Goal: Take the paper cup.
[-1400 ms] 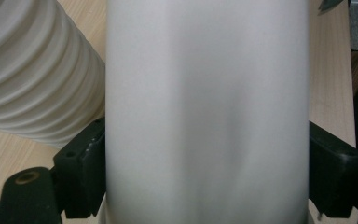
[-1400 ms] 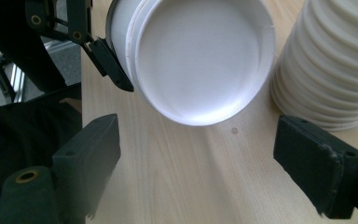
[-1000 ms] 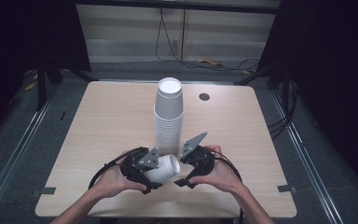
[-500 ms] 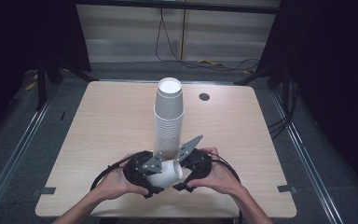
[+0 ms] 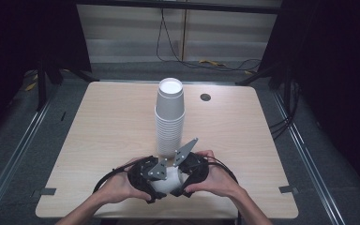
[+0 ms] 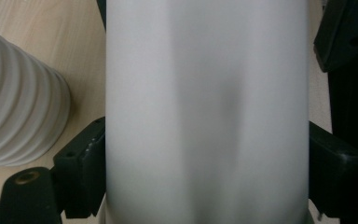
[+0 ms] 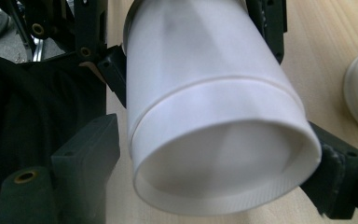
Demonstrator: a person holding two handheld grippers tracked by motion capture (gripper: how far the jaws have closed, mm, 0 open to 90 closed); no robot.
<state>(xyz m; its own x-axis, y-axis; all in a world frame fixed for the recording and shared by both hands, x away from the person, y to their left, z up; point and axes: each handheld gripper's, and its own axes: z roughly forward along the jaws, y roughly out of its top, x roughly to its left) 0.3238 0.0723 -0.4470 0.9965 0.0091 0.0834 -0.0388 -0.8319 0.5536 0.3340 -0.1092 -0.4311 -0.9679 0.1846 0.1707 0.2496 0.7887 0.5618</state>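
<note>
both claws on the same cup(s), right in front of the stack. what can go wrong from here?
1. Crushing: the left claw and right claw both squeeze the thin white paper cups; shaded creases already run along the wall, so more pressure may buckle it.
2. Stuck cups: a seam ring suggests two nested cups; pulling apart could tear or slip.
3. Toppling: the tall stack of white paper cups stands just behind the claws on the light wooden table; a jerk could knock it.
</note>
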